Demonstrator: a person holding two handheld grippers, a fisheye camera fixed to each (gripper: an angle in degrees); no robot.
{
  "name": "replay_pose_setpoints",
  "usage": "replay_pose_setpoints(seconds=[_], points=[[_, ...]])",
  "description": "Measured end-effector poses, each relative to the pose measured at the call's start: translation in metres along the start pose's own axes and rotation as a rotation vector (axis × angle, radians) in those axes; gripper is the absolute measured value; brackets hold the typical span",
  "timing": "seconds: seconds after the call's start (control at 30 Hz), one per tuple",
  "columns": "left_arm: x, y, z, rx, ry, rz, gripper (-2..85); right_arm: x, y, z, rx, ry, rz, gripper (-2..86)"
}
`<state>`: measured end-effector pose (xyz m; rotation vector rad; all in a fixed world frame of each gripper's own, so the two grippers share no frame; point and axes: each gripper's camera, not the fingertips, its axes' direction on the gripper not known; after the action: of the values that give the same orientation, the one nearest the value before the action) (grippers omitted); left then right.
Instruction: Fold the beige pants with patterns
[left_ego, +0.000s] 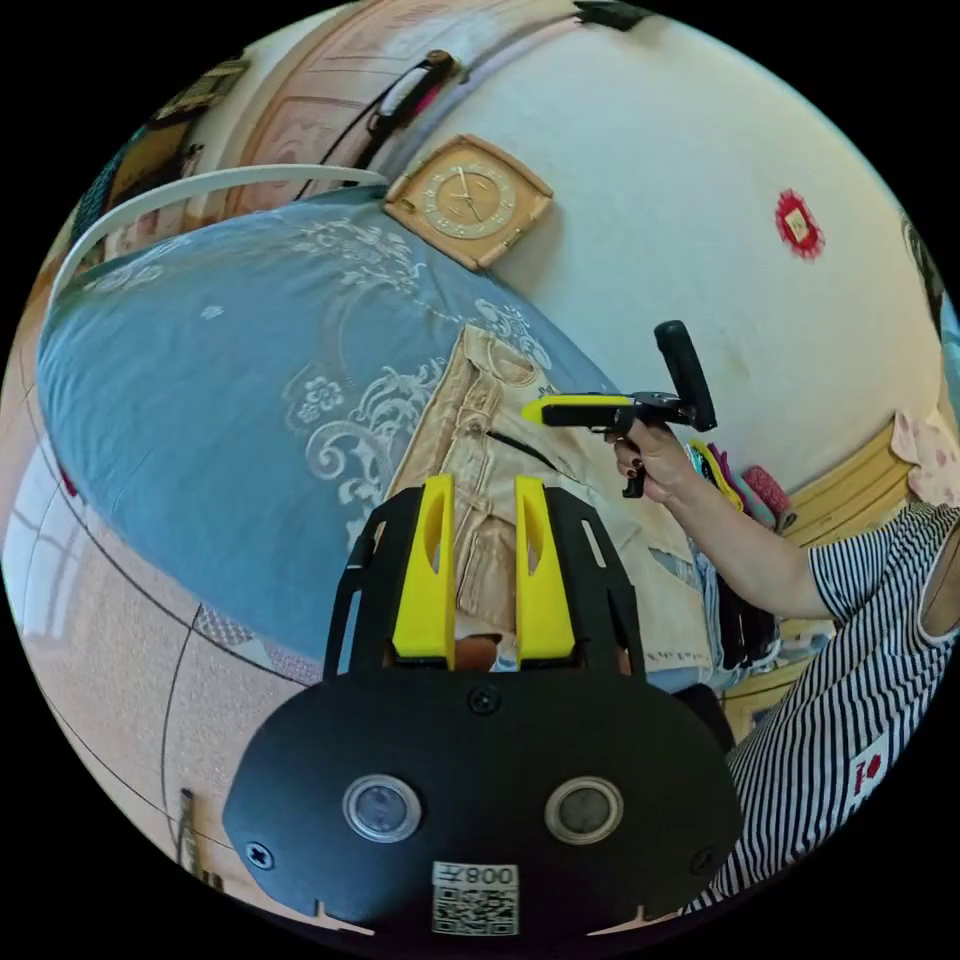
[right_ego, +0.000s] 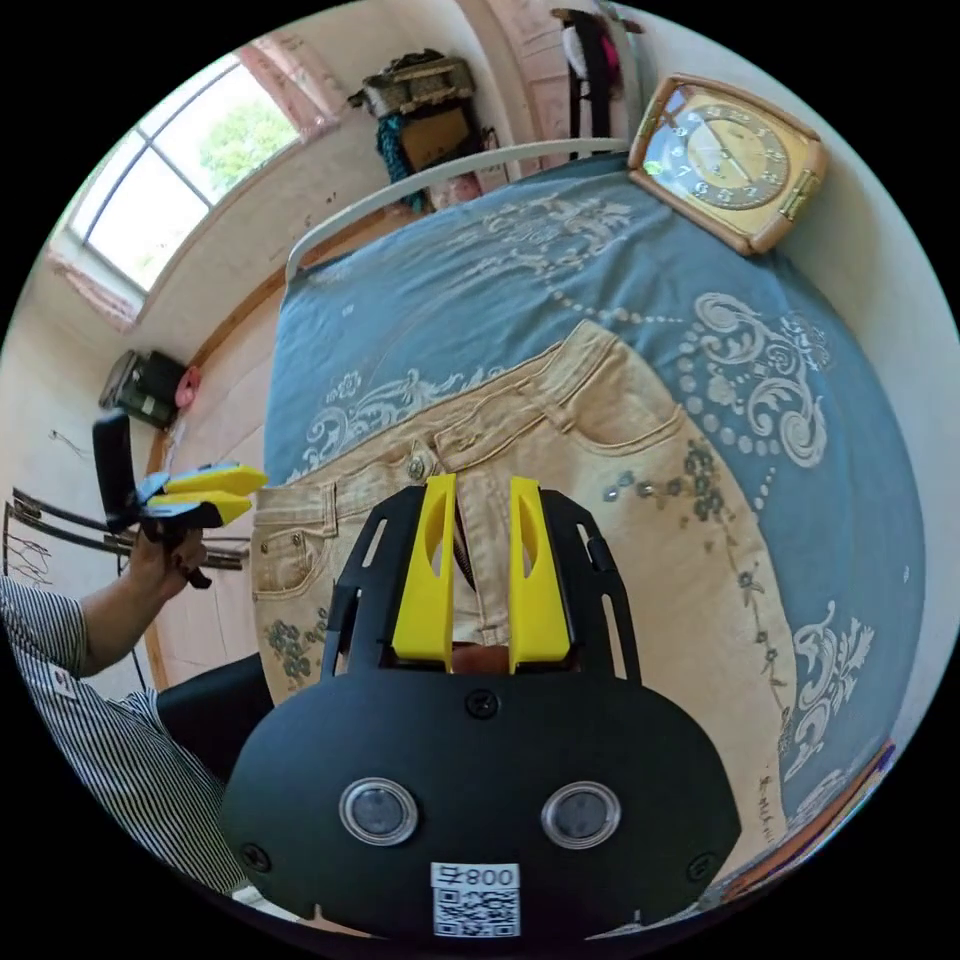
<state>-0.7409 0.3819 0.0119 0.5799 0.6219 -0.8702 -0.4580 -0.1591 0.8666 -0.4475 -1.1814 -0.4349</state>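
Note:
The beige pants (right_ego: 640, 480) lie flat on the blue bedspread (right_ego: 480, 290), waistband toward the bed's middle, with dark flower patterns on the legs and pockets. My right gripper (right_ego: 480, 485) hovers open over the fly area, nothing between its jaws. In the left gripper view the pants (left_ego: 478, 420) stretch away beyond my left gripper (left_ego: 480, 485), which is open and holds nothing. The right gripper (left_ego: 560, 410) is held in a hand above the pants' far side. The left gripper (right_ego: 235, 493) hangs off the bed's edge near the waistband corner.
A gold-framed clock (right_ego: 730, 160) leans against the white wall at the bed's far side. A white bed rail (right_ego: 440, 180) runs along the end. A person in a striped shirt (left_ego: 850, 680) stands beside the bed. Tiled floor (left_ego: 110, 620) lies below.

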Motion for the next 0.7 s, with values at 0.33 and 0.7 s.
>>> replay_pose_setpoints(seconds=[0.33, 0.7], points=[[0.044, -0.042, 0.092, -0.257, -0.129, 0.149, 5.5, 0.002, 0.011, 0.043, -0.023, 0.094, -0.046, 8.0], [0.08, -0.043, 0.108, -0.176, -0.173, 0.161, 2.0, 0.029, 0.033, 0.049, 0.002, -0.003, -0.034, 7.7]])
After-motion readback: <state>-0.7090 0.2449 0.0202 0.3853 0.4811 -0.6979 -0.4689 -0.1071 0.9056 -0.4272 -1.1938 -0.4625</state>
